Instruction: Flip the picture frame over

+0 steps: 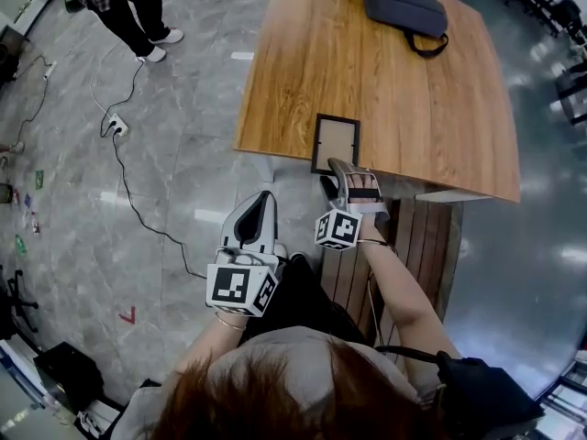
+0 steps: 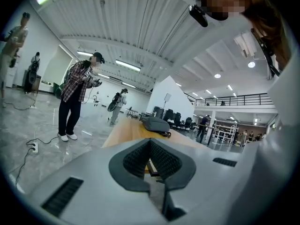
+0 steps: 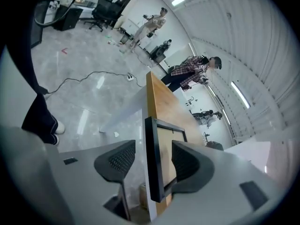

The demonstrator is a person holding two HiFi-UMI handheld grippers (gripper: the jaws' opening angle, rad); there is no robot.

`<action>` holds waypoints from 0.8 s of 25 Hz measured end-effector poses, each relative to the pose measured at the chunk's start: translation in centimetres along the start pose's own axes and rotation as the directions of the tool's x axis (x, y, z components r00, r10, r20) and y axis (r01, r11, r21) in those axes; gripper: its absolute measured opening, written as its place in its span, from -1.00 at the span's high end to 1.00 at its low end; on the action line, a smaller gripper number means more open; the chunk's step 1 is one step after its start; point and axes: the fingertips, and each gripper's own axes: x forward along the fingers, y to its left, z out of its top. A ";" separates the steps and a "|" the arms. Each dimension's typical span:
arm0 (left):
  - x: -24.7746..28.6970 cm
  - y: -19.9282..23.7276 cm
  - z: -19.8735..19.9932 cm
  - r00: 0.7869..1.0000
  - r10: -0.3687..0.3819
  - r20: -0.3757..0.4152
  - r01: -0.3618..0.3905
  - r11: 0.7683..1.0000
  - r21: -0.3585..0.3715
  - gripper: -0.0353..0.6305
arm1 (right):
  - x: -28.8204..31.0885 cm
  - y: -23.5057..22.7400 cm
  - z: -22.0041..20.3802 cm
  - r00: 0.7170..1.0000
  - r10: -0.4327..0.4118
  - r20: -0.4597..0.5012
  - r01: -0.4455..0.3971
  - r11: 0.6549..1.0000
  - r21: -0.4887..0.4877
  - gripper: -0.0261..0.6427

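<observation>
Left gripper [image 1: 266, 200]: jaws together, nothing between them, held over the floor off the table's near side. Picture frame [image 1: 335, 143]: flat at the near edge of the wooden table [image 1: 385, 81]. Right gripper [image 1: 336, 176]: jaws apart, straddling the frame's near rim, not clamped.

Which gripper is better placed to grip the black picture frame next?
Right gripper: its open jaws straddle the near edge of the black picture frame; the left gripper is shut, off the wooden table.

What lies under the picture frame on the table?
The wooden table carries the picture frame. The frame's near edge seems to overhang, between the open right tongs. The tabletop that the frame covers is hidden.
</observation>
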 end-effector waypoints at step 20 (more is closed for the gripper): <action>-0.5 0.9 0.1 1.000 -0.007 -0.010 0.007 1.000 -0.007 0.88 | -3.0 -7.2 2.8 0.966 -0.248 0.069 0.213 0.922 0.323 0.71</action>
